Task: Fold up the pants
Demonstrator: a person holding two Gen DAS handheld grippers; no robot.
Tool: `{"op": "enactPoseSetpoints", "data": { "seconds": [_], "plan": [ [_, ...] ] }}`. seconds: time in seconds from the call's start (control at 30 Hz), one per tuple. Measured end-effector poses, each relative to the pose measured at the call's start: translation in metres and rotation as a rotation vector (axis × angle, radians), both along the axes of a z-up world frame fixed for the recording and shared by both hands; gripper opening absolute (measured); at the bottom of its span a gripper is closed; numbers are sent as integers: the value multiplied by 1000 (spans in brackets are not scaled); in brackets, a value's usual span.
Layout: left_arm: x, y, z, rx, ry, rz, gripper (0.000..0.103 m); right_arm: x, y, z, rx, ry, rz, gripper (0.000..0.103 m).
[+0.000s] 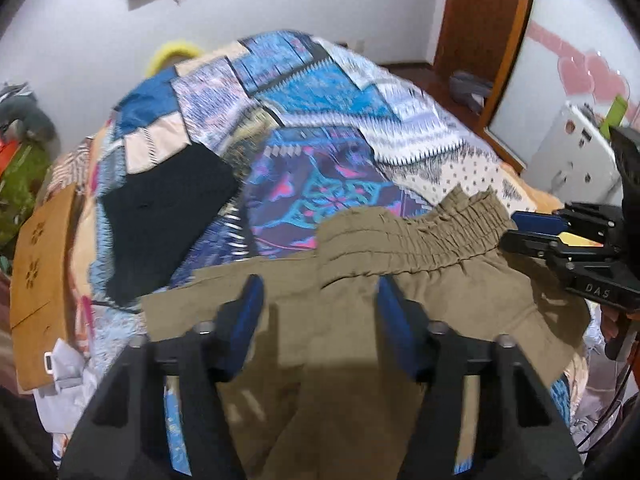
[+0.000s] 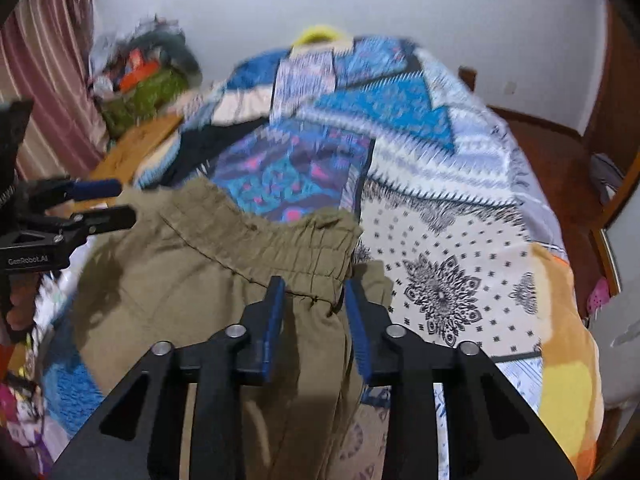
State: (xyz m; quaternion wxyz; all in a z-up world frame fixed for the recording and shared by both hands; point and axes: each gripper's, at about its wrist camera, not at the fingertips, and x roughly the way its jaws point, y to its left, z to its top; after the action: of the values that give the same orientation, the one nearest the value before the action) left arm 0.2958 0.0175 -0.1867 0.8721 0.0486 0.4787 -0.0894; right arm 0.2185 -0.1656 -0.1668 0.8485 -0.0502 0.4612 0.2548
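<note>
Olive-brown pants [image 1: 448, 292] [image 2: 180, 272] lie on the bed with the elastic waistband [image 1: 420, 236] [image 2: 280, 236] toward the far side. My left gripper [image 1: 320, 292] hangs over the pants below the waistband, its blue-padded fingers standing wide apart with fabric under the gap. My right gripper [image 2: 314, 290] is at the waistband's right end. Its jaws are narrower, cloth lies between the pads, and a gap shows on both sides. Each gripper also shows in the other view, the right gripper [image 1: 510, 228] at one waistband end and the left gripper [image 2: 120, 202] at the other.
A patchwork quilt [image 1: 320, 92] [image 2: 460, 240] covers the bed. A black garment [image 1: 160, 216] lies on it to the left, beside a wooden board [image 1: 40, 280]. Piled clothes [image 2: 148, 76] sit by the curtain. A white box [image 1: 576, 152] and wood floor [image 2: 560, 160] are on the right.
</note>
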Motion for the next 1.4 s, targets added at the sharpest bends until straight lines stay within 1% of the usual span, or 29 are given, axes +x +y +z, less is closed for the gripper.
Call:
{"op": "enactPoseSetpoints", "data": {
  "seconds": [0.03, 0.17, 0.27, 0.37, 0.47, 0.53, 0.6, 0.67, 0.7, 0.73, 0.77, 0.8, 0.83, 0.87, 0.9, 0.93, 0.97, 1.07, 1.13, 1.27, 1.33, 1.4],
  "plan": [
    [4, -4, -8, 20, 15, -6, 35, 2, 1, -3, -10, -3, 12, 25],
    [1, -9, -34, 88, 10, -16, 33, 2, 7, -14, -91, -30, 47, 20],
    [-5, -7, -39, 87, 2, -8, 34, -2, 10, -21, -135, -32, 64, 20],
    [-4, -2, -34, 64, 11, 4, 34, 0, 13, -13, -159, -33, 77, 20],
    [-10, 3, -22, 53, -7, 18, 34, -1, 11, -1, -150, -46, 75, 20],
    [-16, 10, -11, 33, -35, 38, 34, -8, 8, 10, -141, -84, 61, 20],
    [-24, 18, 3, 27, -71, 69, 35, -20, 6, 26, -123, -141, 55, 20],
    [-31, 25, 15, 25, -98, 87, 35, -28, 5, 36, -103, -163, 48, 22],
    [-35, 29, 21, 23, -111, 95, 38, -32, 3, 43, -87, -173, 41, 27],
    [-39, 34, 28, 21, -127, 106, 46, -35, 1, 47, -75, -180, 34, 36],
    [-42, 40, 33, 17, -142, 119, 52, -38, -1, 50, -61, -187, 26, 43],
    [-46, 45, 38, 12, -156, 133, 69, -42, -5, 54, -44, -198, 11, 54],
    [-51, 53, 42, -1, -174, 153, 81, -43, -8, 56, -29, -207, -3, 63],
    [-53, 58, 43, -11, -179, 165, 85, -44, -9, 57, -20, -210, -12, 67],
    [-55, 64, 43, -25, -176, 180, 88, -45, -13, 56, -5, -205, -27, 73],
    [-56, 71, 41, -39, -158, 196, 88, -44, -14, 54, 4, -196, -36, 77],
    [-56, 76, 36, -45, -141, 204, 88, -43, -17, 52, 18, -182, -46, 78],
    [-53, 87, 18, -40, -79, 230, 88, -37, -23, 37, 32, -123, -74, 78],
    [-51, 93, 4, -50, -38, 236, 88, -32, -28, 24, 38, -67, -90, 78],
    [-42, 104, -28, -84, 44, 258, 88, -20, -35, -1, 71, 56, -113, 78],
    [-35, 109, -45, -108, 95, 257, 88, -13, -34, -17, 63, 129, -120, 78],
    [-30, 112, -57, -136, 129, 259, 88, -13, -34, -27, 90, 162, -113, 78]
  ]
}}
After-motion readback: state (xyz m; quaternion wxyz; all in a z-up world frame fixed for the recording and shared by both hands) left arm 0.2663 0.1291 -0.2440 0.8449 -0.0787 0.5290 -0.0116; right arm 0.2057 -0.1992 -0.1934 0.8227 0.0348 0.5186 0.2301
